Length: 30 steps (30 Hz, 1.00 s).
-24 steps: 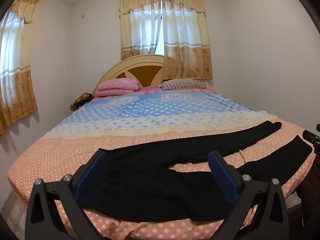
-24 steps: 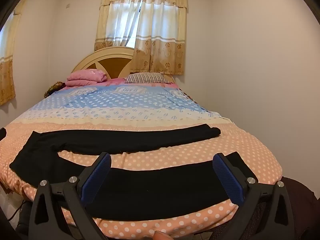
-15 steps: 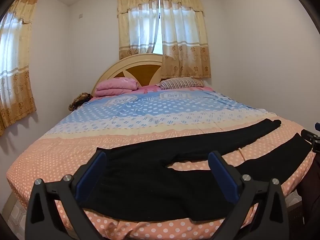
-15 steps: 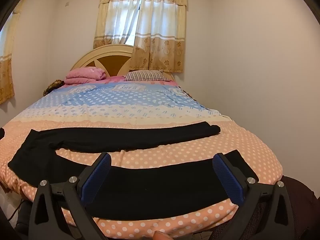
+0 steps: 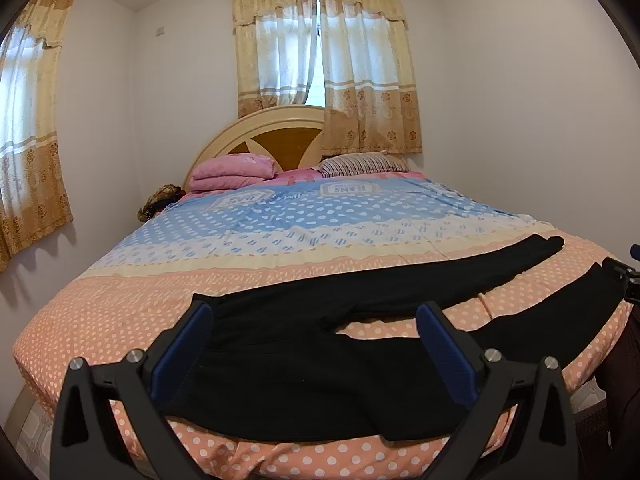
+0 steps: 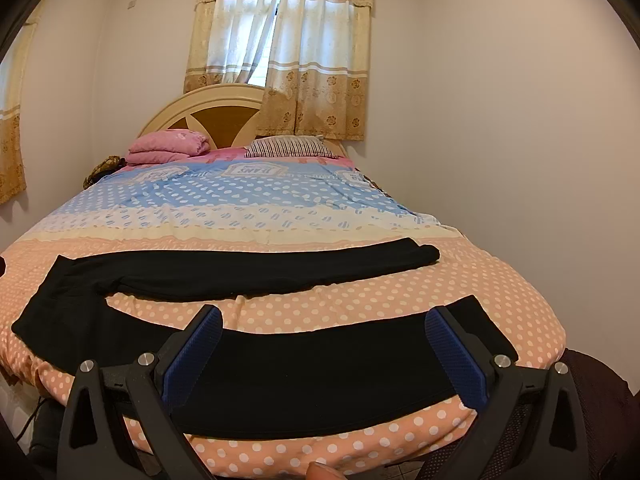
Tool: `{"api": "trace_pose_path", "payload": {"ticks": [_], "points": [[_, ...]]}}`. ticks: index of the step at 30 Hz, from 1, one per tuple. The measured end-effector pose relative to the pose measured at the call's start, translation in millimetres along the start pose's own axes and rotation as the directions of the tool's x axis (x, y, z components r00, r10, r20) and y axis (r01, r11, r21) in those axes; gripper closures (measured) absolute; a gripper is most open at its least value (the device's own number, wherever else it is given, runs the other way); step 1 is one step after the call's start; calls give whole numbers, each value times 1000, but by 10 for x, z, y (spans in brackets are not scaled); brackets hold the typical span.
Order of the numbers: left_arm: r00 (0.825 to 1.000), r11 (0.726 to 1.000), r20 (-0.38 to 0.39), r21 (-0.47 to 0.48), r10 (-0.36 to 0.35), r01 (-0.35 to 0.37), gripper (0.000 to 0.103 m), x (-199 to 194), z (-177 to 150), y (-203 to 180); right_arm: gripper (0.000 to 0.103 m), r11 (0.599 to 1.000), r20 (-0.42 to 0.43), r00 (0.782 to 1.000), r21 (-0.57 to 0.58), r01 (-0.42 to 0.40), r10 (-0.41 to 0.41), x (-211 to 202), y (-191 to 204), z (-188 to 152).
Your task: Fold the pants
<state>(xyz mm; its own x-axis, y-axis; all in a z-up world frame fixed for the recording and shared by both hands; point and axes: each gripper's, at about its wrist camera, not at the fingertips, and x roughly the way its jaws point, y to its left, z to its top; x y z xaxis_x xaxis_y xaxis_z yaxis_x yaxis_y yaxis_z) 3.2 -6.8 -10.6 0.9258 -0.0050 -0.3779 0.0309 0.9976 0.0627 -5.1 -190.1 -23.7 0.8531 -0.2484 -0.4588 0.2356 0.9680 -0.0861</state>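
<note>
Black pants (image 5: 304,364) lie flat across the foot of the bed (image 5: 120,304), waist to the left, both legs spread apart to the right. My left gripper (image 5: 314,354) is open and empty, hovering over the waist and seat end. In the right wrist view the pants (image 6: 312,380) show the near leg in front and the far leg behind. My right gripper (image 6: 322,356) is open and empty above the near leg's lower part. The right gripper also shows at the right edge of the left wrist view (image 5: 624,280).
The bed has a polka-dot cover in peach and blue (image 6: 256,200). Pink folded bedding (image 5: 232,172) and a striped pillow (image 5: 364,164) lie by the headboard. A white wall (image 6: 520,160) runs along the right. A dark object (image 6: 600,400) sits at the bed's right corner.
Both views have shifted slightly, with the pants sitting a little lower and nearer between the fingers. Both grippers stay open. The pants have not moved.
</note>
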Motion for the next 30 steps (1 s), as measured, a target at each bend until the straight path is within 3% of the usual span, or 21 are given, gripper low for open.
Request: {"api": "trace_pose_path", "payload": {"ticks": [30], "points": [[999,1000,-33,-13,22,-23,0,99,-17,110,1,1000,-21,1000,0,9,-9,93,-33,-49]]}}
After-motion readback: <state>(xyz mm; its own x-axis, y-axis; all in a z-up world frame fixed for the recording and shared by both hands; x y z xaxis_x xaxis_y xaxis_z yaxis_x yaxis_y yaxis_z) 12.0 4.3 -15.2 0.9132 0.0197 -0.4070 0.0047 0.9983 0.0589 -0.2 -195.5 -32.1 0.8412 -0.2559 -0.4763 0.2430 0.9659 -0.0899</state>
